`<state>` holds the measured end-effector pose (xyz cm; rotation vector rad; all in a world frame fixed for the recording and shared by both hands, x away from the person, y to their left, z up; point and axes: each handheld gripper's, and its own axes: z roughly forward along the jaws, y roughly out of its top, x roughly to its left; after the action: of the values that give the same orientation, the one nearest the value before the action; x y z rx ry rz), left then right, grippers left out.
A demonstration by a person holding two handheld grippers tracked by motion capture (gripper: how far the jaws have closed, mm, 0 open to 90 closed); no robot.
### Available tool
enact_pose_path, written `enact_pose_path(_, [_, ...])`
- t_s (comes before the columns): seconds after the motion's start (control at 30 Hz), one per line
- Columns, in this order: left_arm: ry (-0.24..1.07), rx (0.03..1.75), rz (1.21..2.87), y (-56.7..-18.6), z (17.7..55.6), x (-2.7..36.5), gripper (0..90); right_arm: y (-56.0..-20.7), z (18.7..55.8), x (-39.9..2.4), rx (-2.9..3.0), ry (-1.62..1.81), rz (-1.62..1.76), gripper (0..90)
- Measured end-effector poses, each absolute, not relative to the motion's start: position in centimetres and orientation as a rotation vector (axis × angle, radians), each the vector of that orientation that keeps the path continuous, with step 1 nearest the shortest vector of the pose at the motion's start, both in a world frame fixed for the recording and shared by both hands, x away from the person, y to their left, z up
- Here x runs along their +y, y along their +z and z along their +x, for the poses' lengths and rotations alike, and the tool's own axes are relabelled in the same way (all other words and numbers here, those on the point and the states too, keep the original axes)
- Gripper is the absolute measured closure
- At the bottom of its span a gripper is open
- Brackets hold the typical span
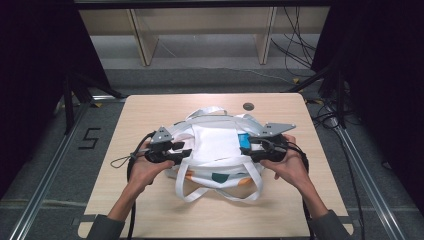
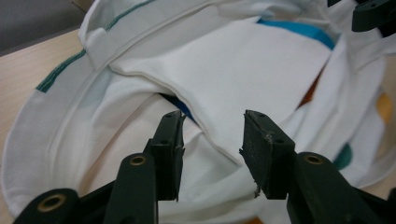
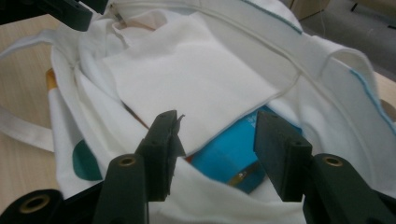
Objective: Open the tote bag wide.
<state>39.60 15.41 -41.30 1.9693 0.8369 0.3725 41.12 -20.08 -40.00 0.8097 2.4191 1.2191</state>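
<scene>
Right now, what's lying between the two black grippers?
In the high view, the white cloth tote bag fills the stretch between the left gripper and right gripper.

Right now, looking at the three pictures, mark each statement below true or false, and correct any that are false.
1. A white cloth bag lies on the wooden table. True.
2. The left gripper is clamped shut on a bag strap. False: its jaws stand apart, with only a fold of white fabric lying between them.
3. A blue item shows inside the bag, in front of the right gripper. True.
4. The bag is plain white with no colour on it. False: it carries teal and orange patches.
5. The two grippers sit at opposite sides of the bag. True.
6. The right gripper holds the blue item. False: its jaws are open, not touching it.
</scene>
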Motion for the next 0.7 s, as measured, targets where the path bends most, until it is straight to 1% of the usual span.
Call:
enact_pose_path(0.13, [0.366, 0.812, 1.965, -40.6, 37.7, 16.5, 54.9, -39.5, 39.1, -21.8, 2.385, 1.228, 0.796, 47.7])
enact_pose_path(0.23, [0.359, 0.823, 1.951, -40.5, 36.7, 17.0, 53.5, -39.5, 38.3, -22.5, 2.350, 1.232, 0.813, 47.1])
enact_pose_path(0.27, [0.363, 0.825, 1.950, -40.4, 35.9, 17.5, 52.8, -39.5, 37.5, -23.1, 2.354, 1.231, 0.834, 45.9])
enact_pose_path(0.47, [0.360, 0.823, 1.940, -40.5, 34.4, 18.7, 49.0, -39.8, 36.5, -24.3, 2.333, 1.236, 0.828, 42.5])
enact_pose_path(0.7, [0.355, 0.832, 1.924, -41.5, 33.1, 19.6, 44.9, -40.0, 35.4, -24.7, 2.305, 1.225, 0.867, 38.4])
